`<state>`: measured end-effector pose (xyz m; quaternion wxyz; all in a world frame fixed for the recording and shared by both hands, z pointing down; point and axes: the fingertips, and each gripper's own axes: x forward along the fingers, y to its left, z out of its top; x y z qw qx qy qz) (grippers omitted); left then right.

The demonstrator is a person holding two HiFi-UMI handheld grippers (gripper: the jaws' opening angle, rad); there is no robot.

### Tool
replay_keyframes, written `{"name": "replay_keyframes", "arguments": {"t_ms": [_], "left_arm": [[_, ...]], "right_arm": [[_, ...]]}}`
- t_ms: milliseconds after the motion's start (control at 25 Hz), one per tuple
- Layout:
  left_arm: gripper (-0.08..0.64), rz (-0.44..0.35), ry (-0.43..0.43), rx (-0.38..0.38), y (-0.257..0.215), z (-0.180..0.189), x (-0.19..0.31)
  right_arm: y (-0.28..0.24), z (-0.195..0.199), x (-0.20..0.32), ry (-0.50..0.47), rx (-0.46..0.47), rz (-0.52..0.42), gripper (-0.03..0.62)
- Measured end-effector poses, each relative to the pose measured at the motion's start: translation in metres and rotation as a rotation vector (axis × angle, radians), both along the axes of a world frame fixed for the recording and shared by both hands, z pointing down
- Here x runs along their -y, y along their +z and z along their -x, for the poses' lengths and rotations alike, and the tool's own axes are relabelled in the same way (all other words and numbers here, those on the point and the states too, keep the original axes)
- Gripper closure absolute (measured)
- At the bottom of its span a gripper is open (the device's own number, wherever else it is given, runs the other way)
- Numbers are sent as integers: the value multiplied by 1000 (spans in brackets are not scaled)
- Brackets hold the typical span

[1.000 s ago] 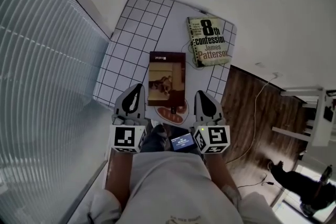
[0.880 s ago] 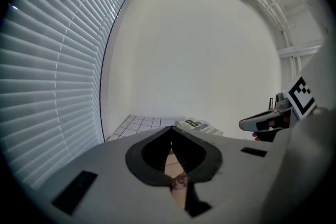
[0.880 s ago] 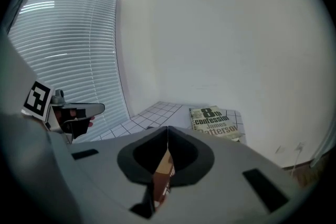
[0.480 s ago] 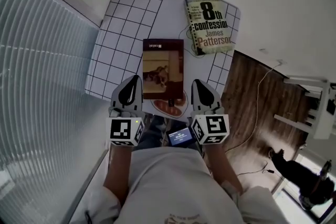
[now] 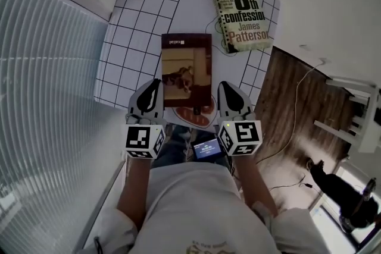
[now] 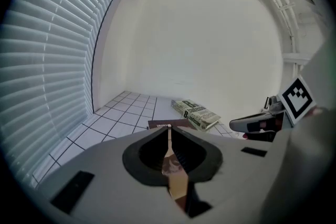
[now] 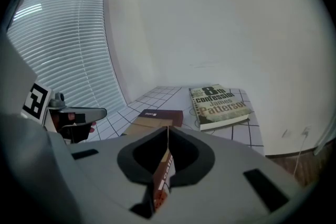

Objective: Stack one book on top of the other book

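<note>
A dark red book with a tan photo cover (image 5: 186, 68) lies flat in the middle of the gridded table (image 5: 134, 21). The pale green "8th confession" book (image 5: 244, 18) lies at the far right corner, apart from it. My left gripper (image 5: 156, 82) hovers shut and empty by the red book's near left corner. At the near right corner my right gripper (image 5: 222, 86) is likewise shut and empty. The left gripper view shows its closed jaws (image 6: 169, 131) before the red book (image 6: 160, 124). In the right gripper view the closed jaws (image 7: 167, 129) point at the red book (image 7: 157, 115) and the green book (image 7: 220, 104).
A round red-and-white object (image 5: 199, 119) sticks out from under the red book's near end. A thin cable (image 5: 213, 47) loops beside the green book. Window blinds (image 5: 47, 98) run along the left. Wooden floor (image 5: 286, 104) drops off right of the table.
Both grippers have sunk toward the table, still shut, flanking the red book's near end. Neither book has moved.
</note>
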<state>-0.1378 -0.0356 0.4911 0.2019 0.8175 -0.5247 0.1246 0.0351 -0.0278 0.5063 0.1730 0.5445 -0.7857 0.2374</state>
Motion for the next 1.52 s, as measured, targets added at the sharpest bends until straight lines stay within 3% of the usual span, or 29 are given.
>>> {"name": "replay_keyframes", "arguments": {"t_ms": [240, 360, 440, 760, 920, 1080, 1280, 1520], "left_arm": [[543, 97, 11, 6, 32, -1, -8], [502, 145, 25, -12, 46, -1, -11], [463, 181, 31, -26, 56, -1, -12], [434, 257, 50, -49, 78, -2, -7], [399, 322, 62, -62, 91, -6, -7], [399, 349, 61, -91, 93, -6, -7], [425, 387, 96, -120, 93, -14, -7], [426, 383, 73, -128, 93, -13, -6]], "right_arm": [[25, 5, 1, 9, 14, 61, 583], [34, 7, 3, 31, 38, 85, 581], [40, 10, 4, 30, 55, 103, 550], [65, 24, 2, 7, 99, 186, 449], [74, 28, 0, 9, 120, 213, 436], [81, 34, 0, -7, 142, 243, 400], [83, 34, 1, 4, 157, 254, 399], [83, 33, 2, 0, 162, 273, 405]]}}
